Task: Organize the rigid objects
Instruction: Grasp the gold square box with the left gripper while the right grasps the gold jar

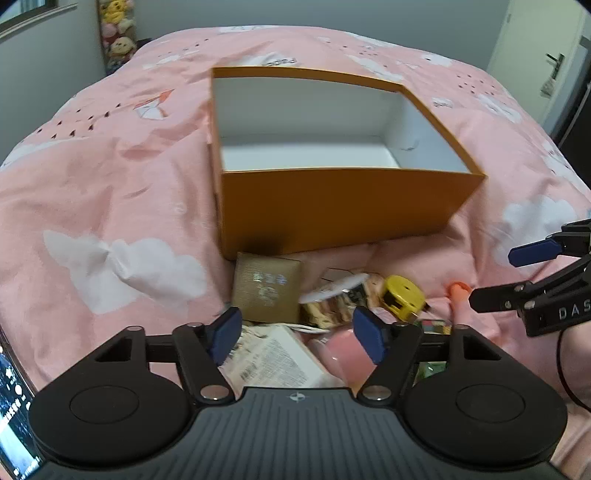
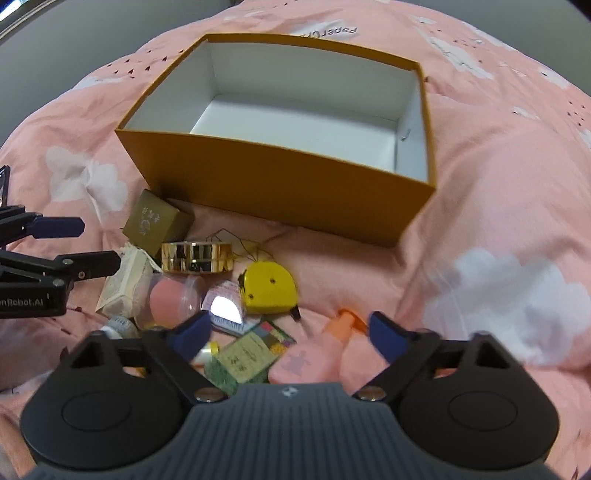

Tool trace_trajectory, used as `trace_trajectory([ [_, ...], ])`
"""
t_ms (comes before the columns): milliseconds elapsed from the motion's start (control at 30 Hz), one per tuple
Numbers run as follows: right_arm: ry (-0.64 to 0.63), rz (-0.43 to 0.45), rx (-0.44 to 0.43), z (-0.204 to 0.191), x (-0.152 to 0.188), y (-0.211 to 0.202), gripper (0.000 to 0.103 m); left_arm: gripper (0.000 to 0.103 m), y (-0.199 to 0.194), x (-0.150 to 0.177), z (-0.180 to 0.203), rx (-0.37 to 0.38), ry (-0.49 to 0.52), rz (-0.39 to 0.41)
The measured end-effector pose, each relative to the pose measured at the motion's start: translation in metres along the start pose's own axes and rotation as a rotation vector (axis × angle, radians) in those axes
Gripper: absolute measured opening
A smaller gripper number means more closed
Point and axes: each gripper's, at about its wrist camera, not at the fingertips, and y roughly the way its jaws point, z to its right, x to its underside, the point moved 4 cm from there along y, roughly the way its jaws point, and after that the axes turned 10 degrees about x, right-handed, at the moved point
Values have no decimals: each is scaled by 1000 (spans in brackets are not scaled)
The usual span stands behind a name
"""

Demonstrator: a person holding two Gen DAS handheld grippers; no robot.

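An open orange box [image 1: 332,206] with a white empty inside lies on the pink bed; it also shows in the right wrist view [image 2: 280,184]. In front of it lies a pile of small items: a gold-brown carton [image 2: 157,219], a round gold tin [image 2: 197,256], a yellow tape measure [image 2: 269,288], a pink ball in a clear case [image 2: 173,297], a white packet [image 2: 125,284], a green card [image 2: 247,356] and an orange-capped pink bottle [image 2: 343,325]. My left gripper [image 1: 295,332] is open and empty above the pile. My right gripper [image 2: 290,332] is open and empty over the card and bottle.
The pink quilt [image 1: 92,221] with white clouds covers the bed and is rumpled around the pile. Stuffed toys [image 1: 116,33] stand at the back left, a door [image 1: 546,70] at the right. A phone screen [image 1: 14,413] shows at the lower left.
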Motion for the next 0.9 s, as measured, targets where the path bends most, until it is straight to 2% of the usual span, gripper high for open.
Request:
trace_trajectory([
  [100, 2, -20, -43, -5, -16, 13, 80, 76, 6, -4, -6, -9, 5, -1],
  [133, 5, -25, -61, -8, -21, 18, 74, 75, 9, -5, -8, -3, 5, -5],
  [200, 29, -44, -102, -14, -31, 31, 71, 74, 16, -7, -11, 4, 1, -18],
  [333, 80, -88, -173, -28, -45, 54, 71, 74, 29, -8, -17, -18, 6, -47],
  [433, 24, -99, -202, -45, -47, 60, 78, 75, 30, -10, -26, -47, -11, -51],
  [500, -33, -101, -191, -53, -46, 64, 78, 75, 31, -12, -32, -50, -30, -55],
  [633, -103, -131, -211, -63, -45, 70, 78, 83, 38, -17, -31, -8, -27, -68],
  [900, -180, -156, -244, -81, -47, 86, 79, 83, 56, -20, -36, 8, -49, -107],
])
